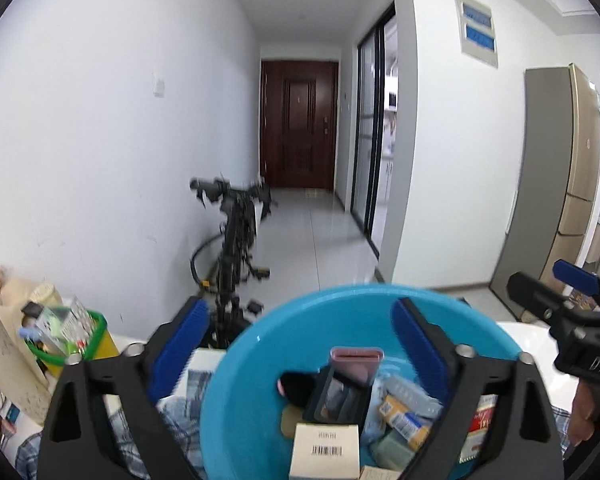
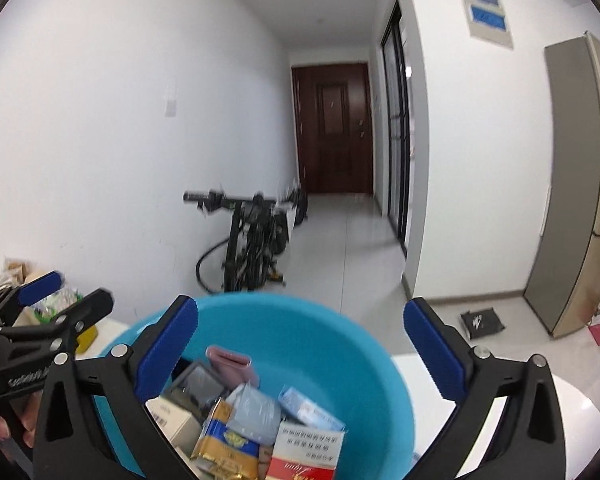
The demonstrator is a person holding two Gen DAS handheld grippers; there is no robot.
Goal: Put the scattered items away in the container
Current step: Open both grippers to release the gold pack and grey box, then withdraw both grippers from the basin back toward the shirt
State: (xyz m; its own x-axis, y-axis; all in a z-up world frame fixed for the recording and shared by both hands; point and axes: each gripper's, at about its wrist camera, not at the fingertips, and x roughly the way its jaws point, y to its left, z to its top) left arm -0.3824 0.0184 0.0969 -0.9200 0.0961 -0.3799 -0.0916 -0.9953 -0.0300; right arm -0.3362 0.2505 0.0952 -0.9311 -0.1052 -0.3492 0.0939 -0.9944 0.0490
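- Right now I am holding the left gripper (image 1: pixel 296 350) above the blue basin (image 1: pixel 260 344), its jaws spread wide with nothing between them.
- I am keeping the right gripper (image 2: pixel 300 354) over the same basin too, jaws likewise spread and empty; each gripper is showing at the edge of the other's view.
- Most of the task's things are sitting inside the basin: a pink case (image 1: pixel 356 364), a barcoded white box (image 1: pixel 326 450), a gold packet (image 2: pixel 224 440), a red-and-white carton (image 2: pixel 308 456) and a pale blue box (image 2: pixel 312 410).
- I am judging the tidying close to done, though the tabletop (image 2: pixel 572 412) nearer to me is hidden by the grippers, so stray items may be lying there unseen.
- Risk: the pile is sitting loosely, and the left jaws are straddling the basin's rim, so a careless dip could catch the rim and tip or slide the basin.
- Risk: the grippers are working near each other, so swinging either inward could knock them together.
- Edges: the basin is sitting near the tabletop's far edge, with floor beyond it; a green basket (image 1: pixel 96 326) is crowding the left, while the right of the tabletop is looking bare.
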